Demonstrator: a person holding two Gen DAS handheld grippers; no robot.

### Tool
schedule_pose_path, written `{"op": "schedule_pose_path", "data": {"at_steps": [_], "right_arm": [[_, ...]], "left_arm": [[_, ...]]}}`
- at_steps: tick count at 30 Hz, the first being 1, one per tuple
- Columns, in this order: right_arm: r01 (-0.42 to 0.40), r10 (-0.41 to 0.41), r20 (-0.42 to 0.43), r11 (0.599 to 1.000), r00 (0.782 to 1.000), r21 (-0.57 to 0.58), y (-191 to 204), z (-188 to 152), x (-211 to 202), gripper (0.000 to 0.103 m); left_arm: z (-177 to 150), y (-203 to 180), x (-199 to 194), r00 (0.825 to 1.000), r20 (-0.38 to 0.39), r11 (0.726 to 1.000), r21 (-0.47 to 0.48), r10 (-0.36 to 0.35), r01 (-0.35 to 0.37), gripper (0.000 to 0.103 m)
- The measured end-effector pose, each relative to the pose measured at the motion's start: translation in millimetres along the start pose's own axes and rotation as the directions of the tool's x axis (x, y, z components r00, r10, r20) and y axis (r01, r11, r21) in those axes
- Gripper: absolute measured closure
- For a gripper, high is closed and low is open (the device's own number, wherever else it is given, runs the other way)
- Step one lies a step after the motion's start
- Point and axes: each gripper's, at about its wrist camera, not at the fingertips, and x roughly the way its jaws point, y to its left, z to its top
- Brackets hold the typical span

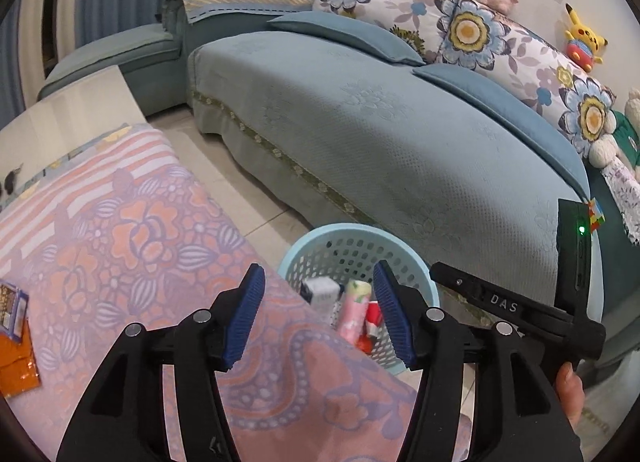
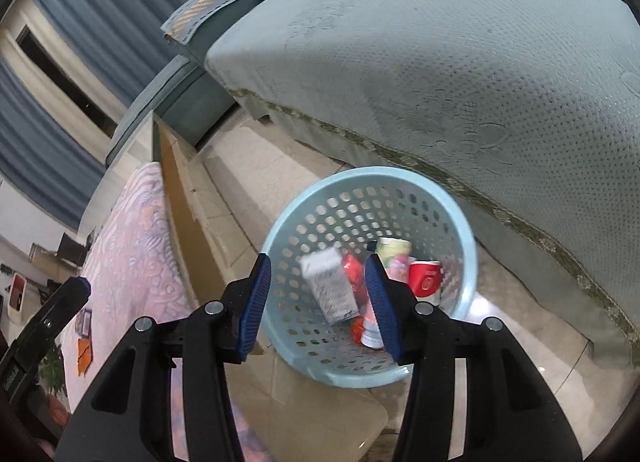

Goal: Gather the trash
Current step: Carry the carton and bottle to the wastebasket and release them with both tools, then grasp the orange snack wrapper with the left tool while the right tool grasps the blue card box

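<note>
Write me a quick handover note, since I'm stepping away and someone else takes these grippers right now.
Left gripper: open, nothing held, over the table edge.
Right gripper: open, nothing held, above the basket.
In the basket on the floor by the sofa: a grey carton, a red cup, a floral cup and red wrappers.
Left: the orange wrapper and blue packet on the tablecloth.

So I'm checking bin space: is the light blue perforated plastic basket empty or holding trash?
Holding trash. The light blue perforated plastic basket contains a grey-white carton, a red paper cup and other wrappers.
</note>
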Motion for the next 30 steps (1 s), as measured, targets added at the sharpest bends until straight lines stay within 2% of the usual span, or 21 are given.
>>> {"op": "schedule_pose_path", "data": {"at_steps": [4, 7, 11, 15, 18, 20, 23, 27, 29, 30], "right_arm": [[-0.032, 0.033, 0.016, 0.997, 0.999, -0.064, 23, -4, -9, 0.057], [-0.053, 0.060, 0.044, 0.987, 0.997, -0.151, 55, -8, -23, 0.057], [-0.079, 0.099, 0.061, 0.960, 0.993, -0.270, 103, -17, -35, 0.057], [-0.121, 0.150, 0.048, 0.918, 0.987, -0.377, 157, -30, -36, 0.053], [-0.147, 0.172, 0.016, 0.880, 0.985, -0.451, 199, -42, -29, 0.053], [-0.179, 0.191, -0.026, 0.852, 0.981, -0.492, 229, -53, -19, 0.053], [-0.222, 0.219, -0.071, 0.812, 0.973, -0.539, 263, -68, -6, 0.053], [-0.242, 0.228, -0.105, 0.737, 0.968, -0.632, 307, -97, 17, 0.053], [-0.247, 0.214, -0.133, 0.699, 0.968, -0.671, 328, -111, 32, 0.047], [-0.251, 0.210, -0.145, 0.686, 0.967, -0.683, 337, -118, 39, 0.038]], "left_arm": [[0, 15, -21, 0.999, 0.041, 0.999, -0.038, -0.008, 0.010, 0.048], [-2, 29, -44, 0.997, 0.080, 0.998, -0.068, -0.005, 0.010, 0.048], [-12, 57, -82, 0.989, 0.140, 0.992, -0.124, 0.043, -0.026, 0.048], [-30, 98, -123, 0.972, 0.185, 0.975, -0.197, 0.142, -0.105, 0.043], [-48, 133, -147, 0.956, 0.185, 0.951, -0.254, 0.228, -0.178, 0.040], [-64, 160, -160, 0.940, 0.173, 0.923, -0.308, 0.293, -0.231, 0.040], [-85, 198, -173, 0.931, 0.149, 0.887, -0.384, 0.335, -0.258, 0.040], [-109, 240, -180, 0.923, 0.103, 0.832, -0.479, 0.371, -0.281, 0.041], [-119, 256, -182, 0.918, 0.096, 0.809, -0.514, 0.385, -0.286, 0.042], [-123, 263, -183, 0.915, 0.095, 0.797, -0.531, 0.393, -0.287, 0.042]]}}
